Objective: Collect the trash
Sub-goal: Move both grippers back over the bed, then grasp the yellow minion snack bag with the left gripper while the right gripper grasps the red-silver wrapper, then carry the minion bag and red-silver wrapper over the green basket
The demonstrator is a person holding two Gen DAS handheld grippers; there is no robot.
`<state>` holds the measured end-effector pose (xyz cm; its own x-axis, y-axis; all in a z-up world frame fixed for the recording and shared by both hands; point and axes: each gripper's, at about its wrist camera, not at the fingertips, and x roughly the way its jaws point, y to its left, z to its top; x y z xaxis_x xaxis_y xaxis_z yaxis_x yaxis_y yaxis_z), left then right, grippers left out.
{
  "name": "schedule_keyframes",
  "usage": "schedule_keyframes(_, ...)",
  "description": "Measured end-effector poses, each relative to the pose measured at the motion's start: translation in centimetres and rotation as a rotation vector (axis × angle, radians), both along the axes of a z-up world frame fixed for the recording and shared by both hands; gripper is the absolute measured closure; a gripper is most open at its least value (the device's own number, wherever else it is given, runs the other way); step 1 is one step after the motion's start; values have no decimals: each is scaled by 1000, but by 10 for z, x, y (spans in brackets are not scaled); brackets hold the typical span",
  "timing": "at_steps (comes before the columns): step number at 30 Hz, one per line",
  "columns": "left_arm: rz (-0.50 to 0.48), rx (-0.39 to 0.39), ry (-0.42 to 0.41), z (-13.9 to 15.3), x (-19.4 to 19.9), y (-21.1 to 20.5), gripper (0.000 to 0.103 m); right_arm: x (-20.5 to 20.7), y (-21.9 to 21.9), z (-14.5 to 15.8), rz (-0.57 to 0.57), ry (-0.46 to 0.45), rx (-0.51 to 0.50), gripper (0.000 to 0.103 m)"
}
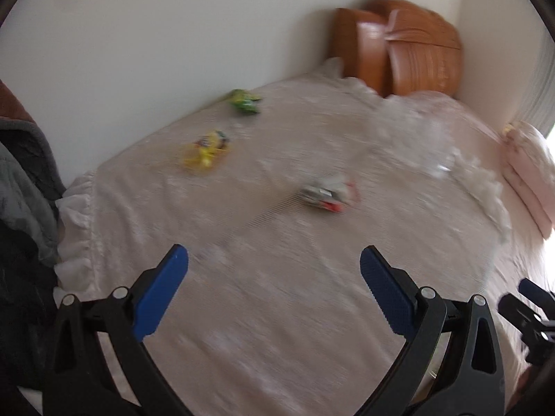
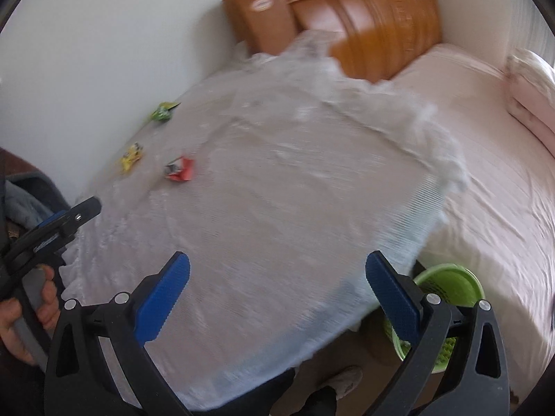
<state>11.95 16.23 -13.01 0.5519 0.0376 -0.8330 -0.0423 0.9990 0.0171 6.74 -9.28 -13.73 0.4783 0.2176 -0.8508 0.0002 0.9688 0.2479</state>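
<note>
While both the left gripper (image 1: 274,270) and right gripper (image 2: 277,277) are held apart and empty, three wrappers (image 1: 327,194) are seen on a cloth-covered desk (image 2: 277,190) beside a bed (image 2: 485,173).

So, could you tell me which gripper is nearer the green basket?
Right. The right gripper hovers just beside the green basket; the left gripper is across the table, far from it.

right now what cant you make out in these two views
- Print on the green wrapper, yellow wrapper and red wrapper: motion blur, both views.
- Inside of the green basket: right view, right claw and table cover cover part of it.
- Left claw open, right claw open; floor mostly hidden.
</note>
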Motion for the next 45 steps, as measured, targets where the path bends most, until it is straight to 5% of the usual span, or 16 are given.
schedule_keyframes(8, 44, 29, 8, -43, 91, 69, 8, 57, 62, -12, 89, 39, -27, 2)
schedule_keyframes(20, -150, 132, 65, -97, 182, 93, 8, 89, 89, -39, 109, 114, -52, 2)
schedule_keyframes(30, -186, 82, 46, -102, 189, 85, 53, 126, 120, -48, 157, 65, -44, 2)
schedule_keyframes(35, -169, 32, 42, -100, 183, 86, 59, 149, 149, -63, 183, 41, -91, 2)
schedule_keyframes(37, -168, 24, 34, -99, 179, 85, 60, 155, 156, -68, 180, 44, -98, 8)
schedule_keyframes(45, -145, -1, 19, -88, 171, 89, 60, 161, 158, -79, 169, 82, -96, 67)
